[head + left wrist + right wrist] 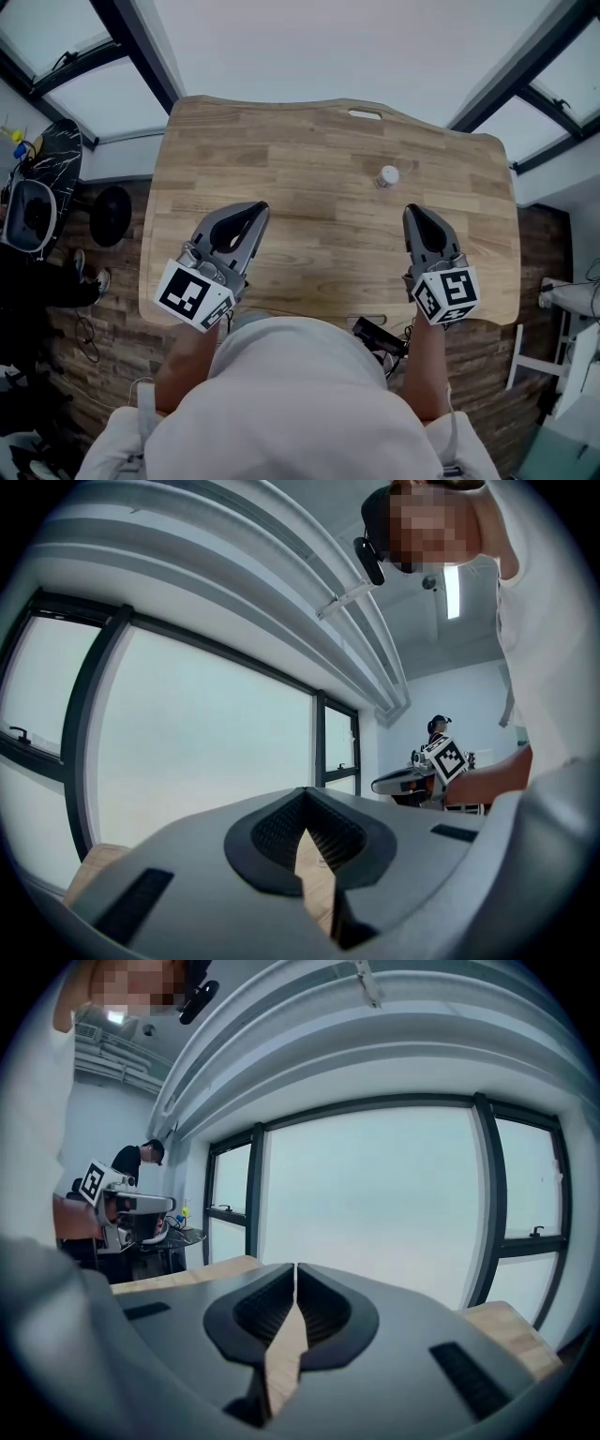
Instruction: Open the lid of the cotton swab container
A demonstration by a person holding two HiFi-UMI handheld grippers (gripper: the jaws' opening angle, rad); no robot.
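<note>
A small white cotton swab container (387,175) stands with its lid on, right of centre on the wooden table (309,150). My left gripper (257,209) hovers over the table's near left part, jaws shut and empty, well short of the container. Over the near right part my right gripper (411,212) is also shut with nothing in it, a little nearer than the container. The left gripper view shows the closed jaws of my left gripper (305,795) pointing level at the windows. In the right gripper view my right gripper (295,1267) does the same. Neither gripper view shows the container.
A cut-out slot (365,114) sits at the table's far edge. A black clamp-like object (380,336) hangs at the near edge. A round black stool (111,216) and a marbled stand (42,187) are left of the table. Large windows (375,1204) face the grippers.
</note>
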